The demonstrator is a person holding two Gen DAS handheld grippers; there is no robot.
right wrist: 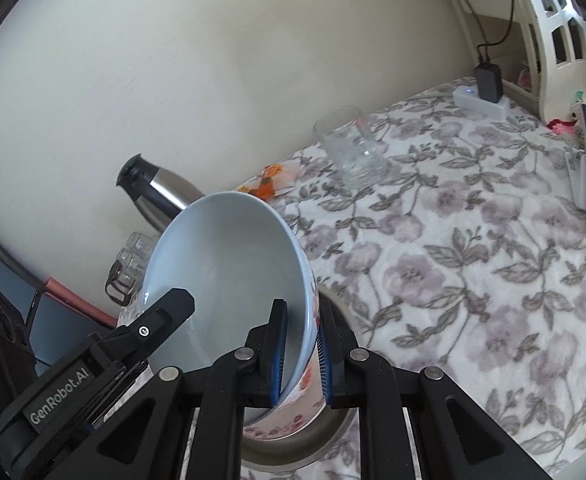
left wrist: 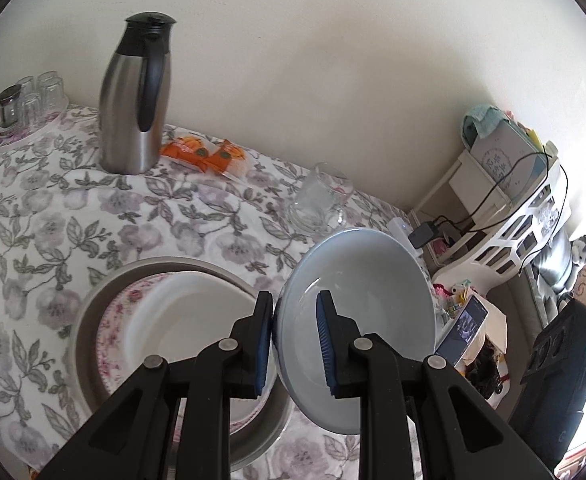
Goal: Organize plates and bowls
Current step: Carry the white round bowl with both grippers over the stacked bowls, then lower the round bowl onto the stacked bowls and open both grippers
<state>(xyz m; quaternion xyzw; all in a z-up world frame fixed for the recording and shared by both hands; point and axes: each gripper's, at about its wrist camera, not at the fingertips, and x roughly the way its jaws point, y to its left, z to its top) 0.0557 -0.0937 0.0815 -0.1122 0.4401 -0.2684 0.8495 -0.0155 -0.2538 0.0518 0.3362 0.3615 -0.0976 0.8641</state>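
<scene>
Now bowl (left wrist: 357, 320) tilted on edge; both grippers clamp rim

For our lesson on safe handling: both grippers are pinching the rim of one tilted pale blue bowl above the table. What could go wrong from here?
1. The pale blue ceramic bowl is held only at its rim by the left gripper and right gripper; it might slip.
2. If dropped, it could chip the stacked white and pink-floral plates below.
3. A wide swing could topple the clear glass mug nearby.
</scene>
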